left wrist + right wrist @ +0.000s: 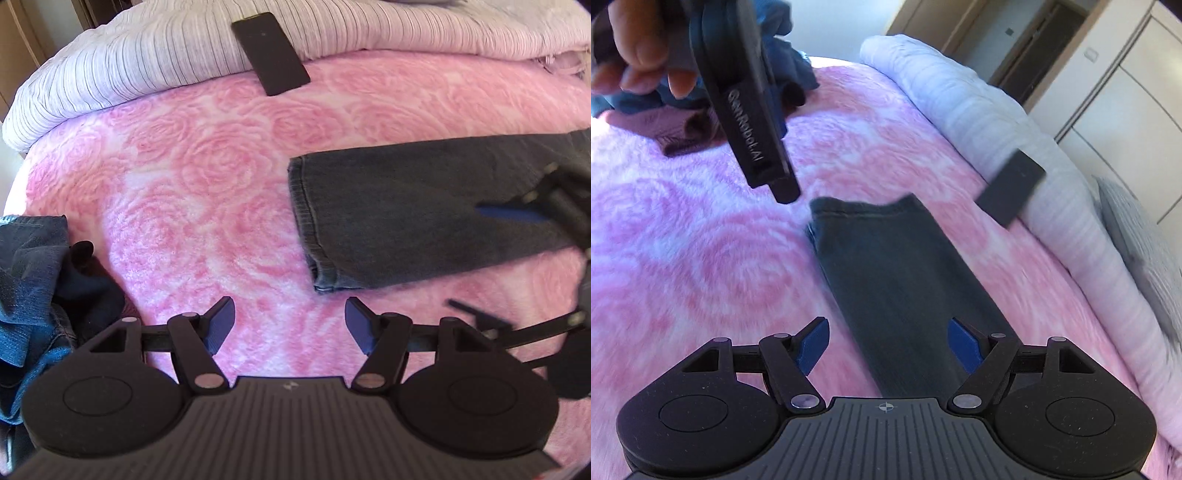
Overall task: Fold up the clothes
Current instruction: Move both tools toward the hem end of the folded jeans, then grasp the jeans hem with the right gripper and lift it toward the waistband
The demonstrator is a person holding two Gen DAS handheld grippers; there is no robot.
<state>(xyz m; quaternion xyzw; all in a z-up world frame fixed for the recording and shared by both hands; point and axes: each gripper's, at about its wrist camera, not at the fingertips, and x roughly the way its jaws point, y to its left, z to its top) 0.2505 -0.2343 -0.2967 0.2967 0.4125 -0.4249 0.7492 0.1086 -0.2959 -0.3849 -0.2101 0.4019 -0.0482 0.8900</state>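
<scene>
Left wrist view has the left gripper with jaws wide and empty over the pink bed. Dark jeans leg lies ahead and to the right of those jaws, hem end nearest, long axis running off rightward. Right gripper, jaws also spread wide, hangs straight over the leg, which runs lengthwise away from it, so the right is nearer the cloth. Blurry though, so I can't tell if it's touching the fabric.

Bare pink blanket lies left of the dark jeans leg. A clothes heap crowds the near-left edge. A black phone rests against the striped quilt behind.
</scene>
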